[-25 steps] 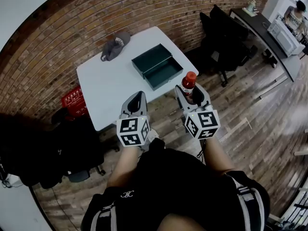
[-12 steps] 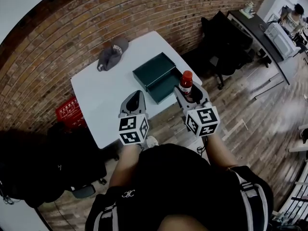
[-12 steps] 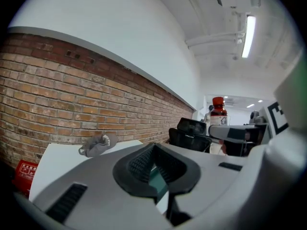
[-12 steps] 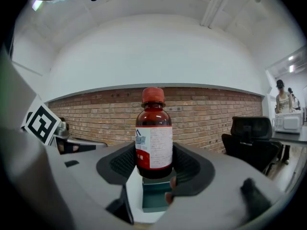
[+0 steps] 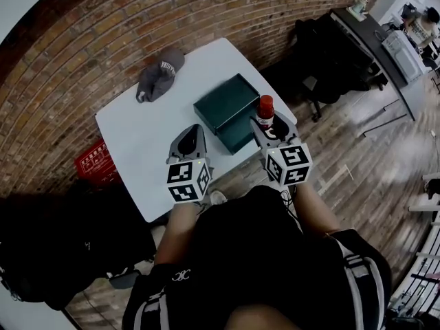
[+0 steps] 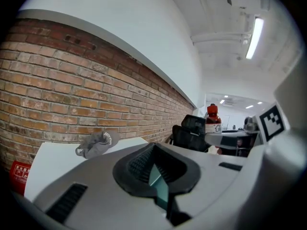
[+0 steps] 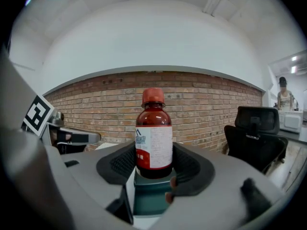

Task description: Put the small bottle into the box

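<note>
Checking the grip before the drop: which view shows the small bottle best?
The right gripper view: the small bottle stands upright, clamped in the right gripper, with its label and red cap plain. The head view shows only its cap and shoulder above that gripper, small. The left gripper view shows it tiny, far right.

Left gripper point(image 5: 194, 133) jaws together; right gripper point(image 5: 268, 128) clamps small bottle point(image 5: 265, 108).

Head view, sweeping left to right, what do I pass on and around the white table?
red crate → grey cap → green box → small bottle, gripped in the right tool → black office chair
</note>
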Demonstrator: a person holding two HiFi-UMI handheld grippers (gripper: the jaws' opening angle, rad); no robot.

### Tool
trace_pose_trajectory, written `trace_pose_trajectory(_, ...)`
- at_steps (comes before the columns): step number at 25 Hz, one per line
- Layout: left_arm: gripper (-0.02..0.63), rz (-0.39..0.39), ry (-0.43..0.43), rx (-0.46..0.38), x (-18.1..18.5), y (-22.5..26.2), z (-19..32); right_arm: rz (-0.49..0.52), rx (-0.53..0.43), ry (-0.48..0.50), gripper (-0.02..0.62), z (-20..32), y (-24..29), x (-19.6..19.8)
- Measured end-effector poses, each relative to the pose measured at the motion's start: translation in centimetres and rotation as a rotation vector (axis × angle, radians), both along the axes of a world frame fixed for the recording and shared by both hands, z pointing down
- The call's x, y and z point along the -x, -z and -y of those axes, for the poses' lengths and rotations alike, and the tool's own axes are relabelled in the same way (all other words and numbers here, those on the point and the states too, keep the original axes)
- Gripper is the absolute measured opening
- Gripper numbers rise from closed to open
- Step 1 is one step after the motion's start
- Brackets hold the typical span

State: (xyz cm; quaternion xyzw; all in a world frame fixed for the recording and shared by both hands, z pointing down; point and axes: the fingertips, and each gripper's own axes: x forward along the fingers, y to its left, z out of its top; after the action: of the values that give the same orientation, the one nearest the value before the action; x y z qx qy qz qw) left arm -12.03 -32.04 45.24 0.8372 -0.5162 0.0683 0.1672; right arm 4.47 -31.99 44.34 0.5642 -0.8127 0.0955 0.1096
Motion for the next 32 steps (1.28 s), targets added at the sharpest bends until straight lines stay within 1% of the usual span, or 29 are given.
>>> trace_pose_trajectory(4,0.012,0.019,-0.024,0.016,-1.2,-0.6,1.3,-0.011,0.063,-0.014,0.232,1.6,-2.4,-1.7)
trace_pose_trajectory(7,0.012,0.023,-0.022,0.024,-2.2,-0.7,2.2,-0.056,0.116,0.028,0.232,2.6,-4.7,-2.2)
trace_pose_trajectory(12,0.012,0.016,-0.004,0.033,-4.0,-0.7,2.9,-0.238,0.197,0.191,0.232,3.4,-8.6,-2.0)
trace_pose_trajectory(16,0.012,0.007,0.028,0.044,-4.2,-0.8,3.1,-0.356,0.272,0.329,0.232,3.6,-12.0,-1.0)
trace_pose_trajectory(18,0.012,0.009,0.039,0.046,-4.1,-0.9,2.9,-0.410,0.294,0.391,0.232,3.8,-13.5,-0.7)
trace_pose_trajectory(21,0.012,0.015,0.056,0.054,-3.8,-1.2,2.5,-0.503,0.287,0.481,0.232,3.9,-15.3,-0.5)
trace_pose_trajectory(25,0.012,0.010,0.080,0.072,-3.1,-1.7,1.8,-0.635,0.269,0.632,0.230,3.3,-17.5,-0.3)
trace_pose_trajectory(28,0.012,0.013,0.090,0.076,-2.8,-1.8,1.4,-0.717,0.266,0.714,0.230,2.7,-19.1,-0.3)
trace_pose_trajectory(32,0.012,0.016,0.102,0.075,-2.2,-2.0,0.7,-0.859,0.219,0.830,0.230,2.5,-21.1,-0.2)
